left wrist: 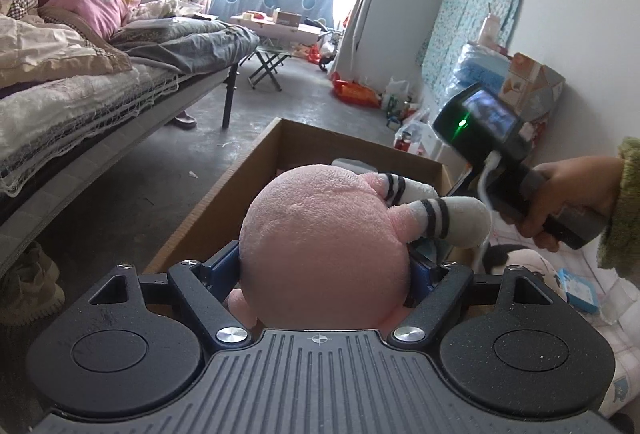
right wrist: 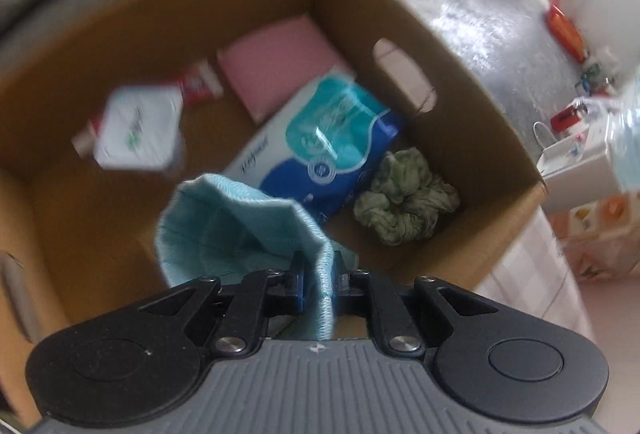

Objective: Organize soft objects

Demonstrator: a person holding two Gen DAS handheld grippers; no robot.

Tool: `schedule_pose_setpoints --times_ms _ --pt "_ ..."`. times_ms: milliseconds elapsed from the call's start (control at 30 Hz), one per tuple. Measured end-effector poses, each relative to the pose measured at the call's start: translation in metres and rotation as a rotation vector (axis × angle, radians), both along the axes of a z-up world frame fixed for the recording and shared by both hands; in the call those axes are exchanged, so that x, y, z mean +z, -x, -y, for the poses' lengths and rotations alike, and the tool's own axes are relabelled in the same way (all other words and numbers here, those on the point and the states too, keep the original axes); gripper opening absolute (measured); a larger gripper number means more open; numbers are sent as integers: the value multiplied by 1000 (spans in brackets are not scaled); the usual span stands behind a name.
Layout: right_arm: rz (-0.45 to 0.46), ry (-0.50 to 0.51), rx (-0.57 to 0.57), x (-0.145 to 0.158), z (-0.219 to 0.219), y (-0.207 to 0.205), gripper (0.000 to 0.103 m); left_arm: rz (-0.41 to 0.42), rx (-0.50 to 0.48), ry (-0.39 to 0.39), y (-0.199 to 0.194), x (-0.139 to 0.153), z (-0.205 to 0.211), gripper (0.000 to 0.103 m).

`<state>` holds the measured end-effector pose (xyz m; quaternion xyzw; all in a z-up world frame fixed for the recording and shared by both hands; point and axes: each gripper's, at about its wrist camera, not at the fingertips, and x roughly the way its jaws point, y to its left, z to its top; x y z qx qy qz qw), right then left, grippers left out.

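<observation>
Currently the pink plush toy point(left wrist: 324, 246) sits clamped between the left gripper point(left wrist: 325, 270) pads, jaws spread wide around its round body, its striped white-tipped limbs point(left wrist: 444, 218) sticking out to the right, above the near rim of the cardboard box point(left wrist: 256, 162). Right gripper point(right wrist: 320, 282) is pinched tight on the edge of a light blue knit cloth point(right wrist: 240, 222), pointing down into the box point(right wrist: 472, 138). Inside on the box floor: blue-and-white soft pack point(right wrist: 332, 138), green scrunchie-like fabric bundle point(right wrist: 404, 202) just beside it, pink flat pad point(right wrist: 280, 62), white packet point(right wrist: 140, 126), blurred. Bed point(left wrist: 80, 86) stands left of the box; a hand point(left wrist: 568, 202) grips the right device's handle.
</observation>
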<state>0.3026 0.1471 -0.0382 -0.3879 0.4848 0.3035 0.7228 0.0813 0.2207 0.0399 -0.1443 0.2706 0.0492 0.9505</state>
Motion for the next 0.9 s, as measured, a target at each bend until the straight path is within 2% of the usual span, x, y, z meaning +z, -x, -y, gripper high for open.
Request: schedule_pose_setpoints --times_ms 67,300,400,433,467,500,533,600,767,900 --pt "-30 54 -1 -14 -8 -5 12 2 5 3 1 0 -4 81" --pt "-17 242 43 -62 -20 -14 16 10 28 7 9 3 -9 81" --pt "12 245 41 -59 -21 -12 27 4 35 2 9 4 -9 81" --pt "30 230 53 -53 -19 -10 41 2 35 0 8 4 -8 82" --pt "58 211 58 -45 -19 -7 54 -1 36 -3 8 5 -8 82" --pt "85 180 63 -35 -15 -4 78 -2 36 -6 8 5 -8 82" --pt "98 138 75 -25 -10 -1 96 -4 36 -9 8 6 -7 82" --pt "111 53 90 -5 2 4 101 -11 36 -16 7 7 -3 82" --pt "142 -134 75 40 35 20 101 -41 31 -35 1 8 0 82" --pt "118 -397 31 81 70 30 101 -82 11 -62 -6 8 2 82"
